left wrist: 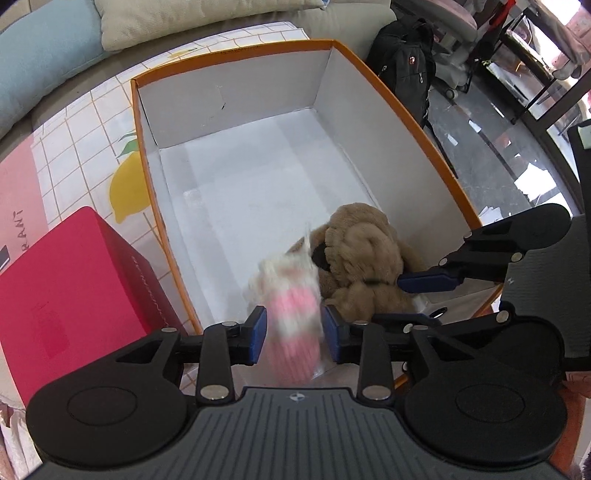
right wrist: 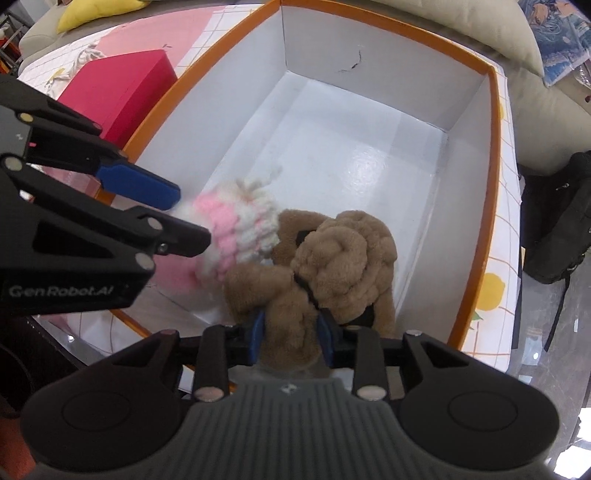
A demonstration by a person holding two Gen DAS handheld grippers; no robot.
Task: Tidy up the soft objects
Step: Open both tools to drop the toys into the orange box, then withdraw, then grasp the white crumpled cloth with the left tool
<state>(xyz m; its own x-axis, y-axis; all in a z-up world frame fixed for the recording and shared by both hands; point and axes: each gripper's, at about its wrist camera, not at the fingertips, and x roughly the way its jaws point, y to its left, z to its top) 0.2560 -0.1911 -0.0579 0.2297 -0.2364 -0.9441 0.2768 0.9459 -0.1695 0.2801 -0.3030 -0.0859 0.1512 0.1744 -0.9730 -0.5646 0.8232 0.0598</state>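
1. Left wrist view: the left gripper points steeply down into the near end of a box. Its blue fingers stand on either side of a pink and white knitted toy. The toy is blurred and a sliver of gap seems to show at each pad, so the fingers look loosened around it, not clamped; I judge it is being let go.

2. Right wrist view: the right gripper also points down. Its blue fingers flank the lower body of a brown plush dog. The plush bulges past the pads, so whether they press or only brush it cannot be told for sure; they look partly eased.

3. Both toys sit touching each other, the knitted one on the left of the dog, at the near end of the orange-rimmed box. The box is white inside, and the rest of its floor is bare.

4. Outside the box, just to its left, stands a closed red box. Both rest on a surface covered by a cloth printed with a grid and yellow lemons.

5. Further out are pale cushions, a sofa and a black backpack on the floor.

6. Progress, as a judgement: two soft toys are already in the box, so this placing step is nearly finished once the fingers clear them. No other loose soft toys can be made out in either view, so how much remains is uncertain.
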